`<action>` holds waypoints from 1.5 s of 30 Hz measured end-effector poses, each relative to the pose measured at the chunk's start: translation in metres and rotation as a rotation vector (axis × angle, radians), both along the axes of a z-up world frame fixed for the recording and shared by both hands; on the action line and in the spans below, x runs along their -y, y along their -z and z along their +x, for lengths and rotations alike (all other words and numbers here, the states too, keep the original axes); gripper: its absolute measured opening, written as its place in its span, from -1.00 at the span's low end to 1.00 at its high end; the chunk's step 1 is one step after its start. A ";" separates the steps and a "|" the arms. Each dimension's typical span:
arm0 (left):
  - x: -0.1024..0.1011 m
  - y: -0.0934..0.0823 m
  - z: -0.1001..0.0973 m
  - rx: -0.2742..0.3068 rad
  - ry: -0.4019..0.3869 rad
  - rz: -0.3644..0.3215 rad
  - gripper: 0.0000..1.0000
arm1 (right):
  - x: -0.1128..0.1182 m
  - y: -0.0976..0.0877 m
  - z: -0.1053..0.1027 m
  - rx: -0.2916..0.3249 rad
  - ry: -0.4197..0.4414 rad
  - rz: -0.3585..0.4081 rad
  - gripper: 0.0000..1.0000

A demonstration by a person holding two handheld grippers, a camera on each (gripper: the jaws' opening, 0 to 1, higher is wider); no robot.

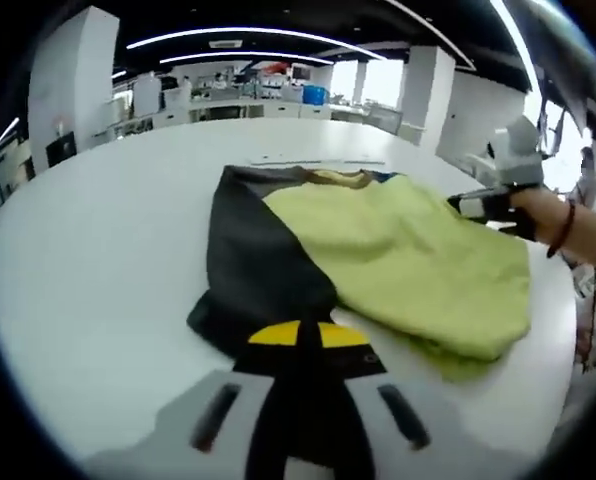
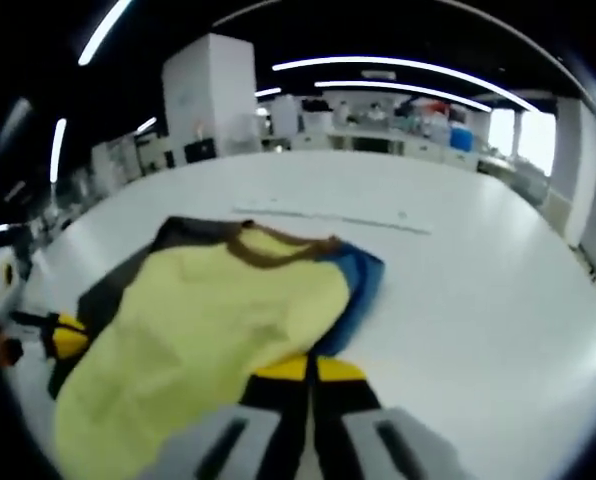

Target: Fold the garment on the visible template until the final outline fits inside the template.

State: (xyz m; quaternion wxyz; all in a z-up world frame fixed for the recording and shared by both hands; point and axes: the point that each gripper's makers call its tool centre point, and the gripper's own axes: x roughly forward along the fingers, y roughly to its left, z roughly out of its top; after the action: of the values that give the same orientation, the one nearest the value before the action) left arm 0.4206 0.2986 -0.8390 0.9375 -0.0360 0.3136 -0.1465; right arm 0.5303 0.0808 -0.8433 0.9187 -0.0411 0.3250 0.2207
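Broadly, the wide white counter point(image 1: 98, 290) spreads ahead of both hand-held grippers, carrying the work well clear of its edges. A thin pale line, probably the template marking point(image 2: 328, 218), runs across it just beyond the garment; I cannot tell whether a full outline lies beneath the cloth.

Next in size, the yellow-green fabric garment with dark grey side panels, a brown neckline and a blue lining point(image 1: 398, 260) lies straight ahead of the left hand-held gripper point(image 1: 300, 345), with a yellow layer folded over the dark part. That fold looks like a first narrowing of the outline, so the task seems partway along.

The left hand-held gripper's yellow-tipped jaws stand closed on the dark near edge of the cloth, apparently pinning or lifting that side for the next fold.

The right hand-held gripper point(image 2: 308, 372) has its jaws drawn together at the garment's near yellow-and-blue edge; whether cloth is actually pinched between them I cannot tell. Seen from the left gripper view, the person's hand point(image 1: 538, 212) carries it at the far right edge of the garment.
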 end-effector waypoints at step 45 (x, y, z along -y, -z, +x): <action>-0.083 -0.038 0.019 0.073 -0.161 0.045 -0.99 | 0.004 0.003 0.003 -0.071 -0.094 -0.062 -0.47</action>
State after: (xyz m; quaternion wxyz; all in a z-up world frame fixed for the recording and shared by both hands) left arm 0.4395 0.3816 -0.8011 0.9576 -0.0350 0.2784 -0.0647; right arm 0.5338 0.0771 -0.8460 0.8936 -0.0769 0.3616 0.2548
